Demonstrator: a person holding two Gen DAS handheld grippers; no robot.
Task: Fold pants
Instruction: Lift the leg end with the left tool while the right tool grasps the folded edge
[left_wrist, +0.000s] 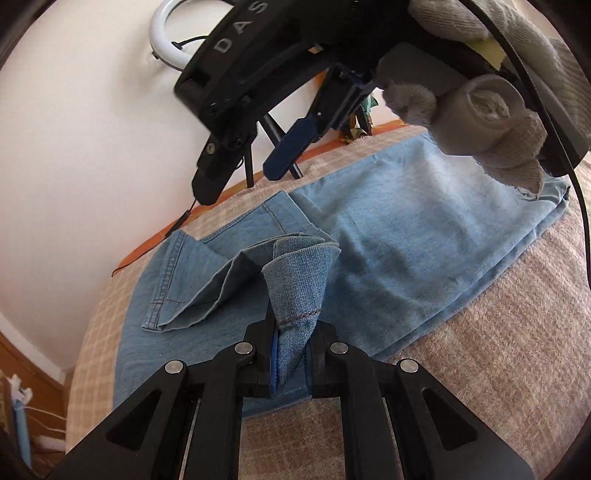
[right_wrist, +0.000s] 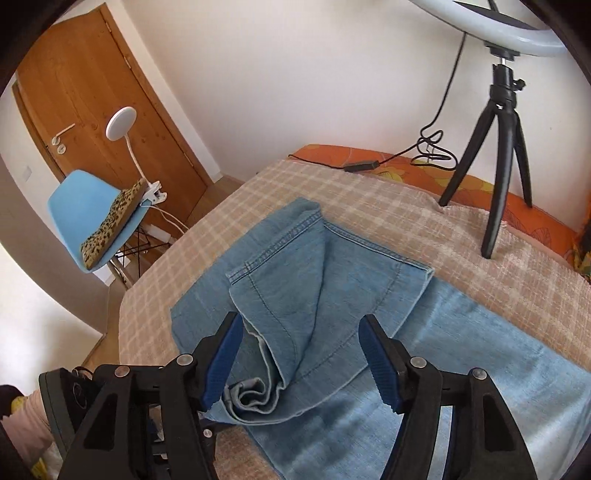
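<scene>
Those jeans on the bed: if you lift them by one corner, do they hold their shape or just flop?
Probably flop: the jeans sag in soft folds where the left hand-held gripper pinches one corner. They likely hold creases somewhat, since the folded part lies fairly flat. Slipping seems unlikely; the woven denim looks rough against the pads.
</scene>
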